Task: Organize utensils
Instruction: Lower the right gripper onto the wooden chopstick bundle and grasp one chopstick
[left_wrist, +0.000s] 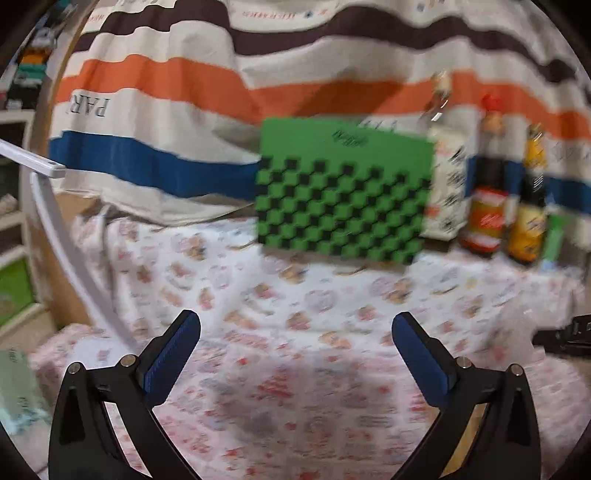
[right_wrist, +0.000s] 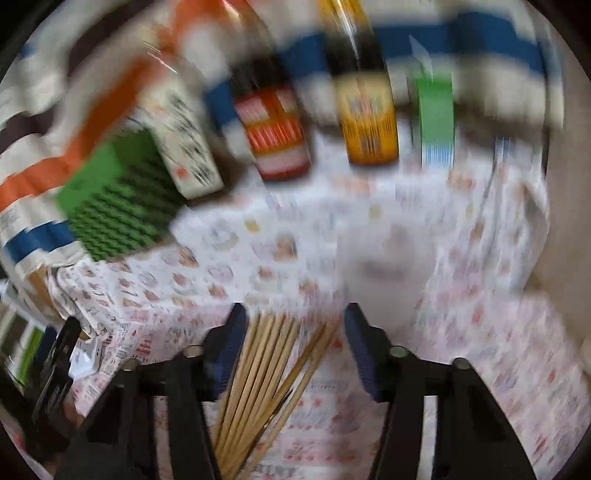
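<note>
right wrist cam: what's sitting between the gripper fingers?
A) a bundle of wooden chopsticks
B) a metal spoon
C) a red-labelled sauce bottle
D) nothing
A: a fan of wooden chopsticks lies between the fingers of the right gripper, leaning toward one finger; the picture is too blurred to tell whether the pads press on them. The bottles stand far back on the table.

Right of the one green checkered board (left_wrist: 345, 192): one white carton (left_wrist: 445, 184), two sauce bottles (left_wrist: 487, 192), one green packet (left_wrist: 552, 236). Wooden chopsticks (right_wrist: 258, 376): about ten, blurred.
</note>
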